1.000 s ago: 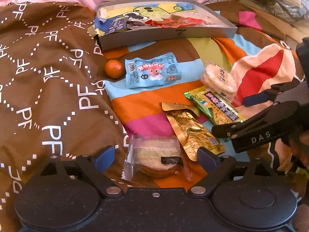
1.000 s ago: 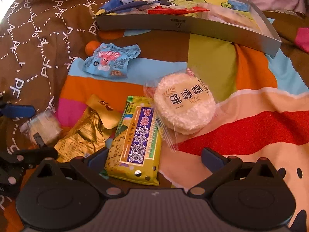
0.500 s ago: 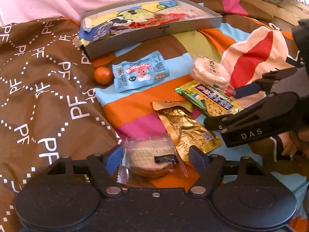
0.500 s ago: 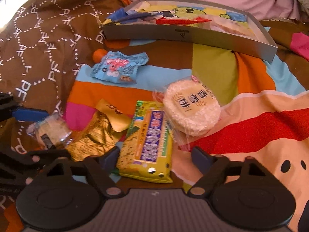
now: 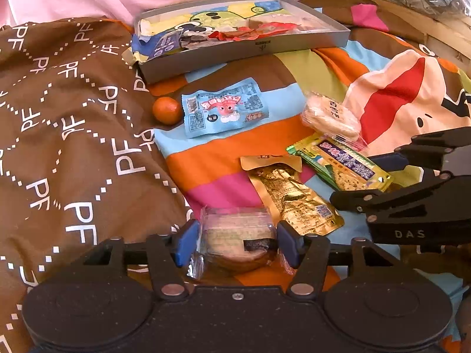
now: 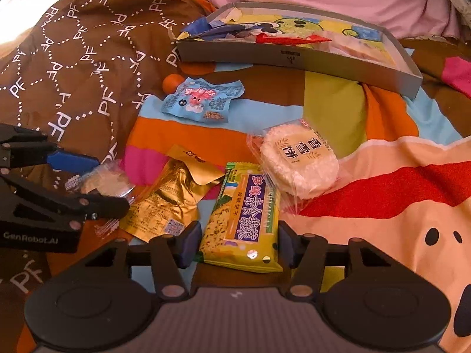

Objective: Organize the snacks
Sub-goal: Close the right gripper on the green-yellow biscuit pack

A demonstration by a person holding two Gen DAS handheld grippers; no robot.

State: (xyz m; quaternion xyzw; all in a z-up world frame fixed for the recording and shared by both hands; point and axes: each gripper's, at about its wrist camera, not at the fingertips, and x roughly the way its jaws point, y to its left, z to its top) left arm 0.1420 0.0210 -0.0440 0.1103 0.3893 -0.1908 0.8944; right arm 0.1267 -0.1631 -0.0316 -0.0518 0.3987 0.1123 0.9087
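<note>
Done: several wrappers already lie in the grey box (image 5: pixel 262 47).
Left gripper (image 5: pixel 237 244): pads clamped on clear-wrapped cake (image 5: pixel 235 241).
Right gripper (image 6: pixel 240 242): pads closed on green biscuit pack (image 6: pixel 244 220).
Left over: blue packet (image 5: pixel 223 108), gold pouch (image 5: pixel 291 197), rice cracker (image 6: pixel 298 161), orange (image 5: pixel 167 110) on the bedspread (image 5: pixel 206 161).

A bed (image 5: pixel 73 135) under brown lettered and bright striped covers carries a grey box (image 5: pixel 244 51), an orange (image 5: pixel 167 110), a blue packet (image 5: pixel 223 108), a rice cracker (image 6: pixel 298 161), a gold pouch (image 5: pixel 291 197), a green biscuit packet (image 6: pixel 244 220) and a clear-wrapped cake (image 5: pixel 238 241).
</note>
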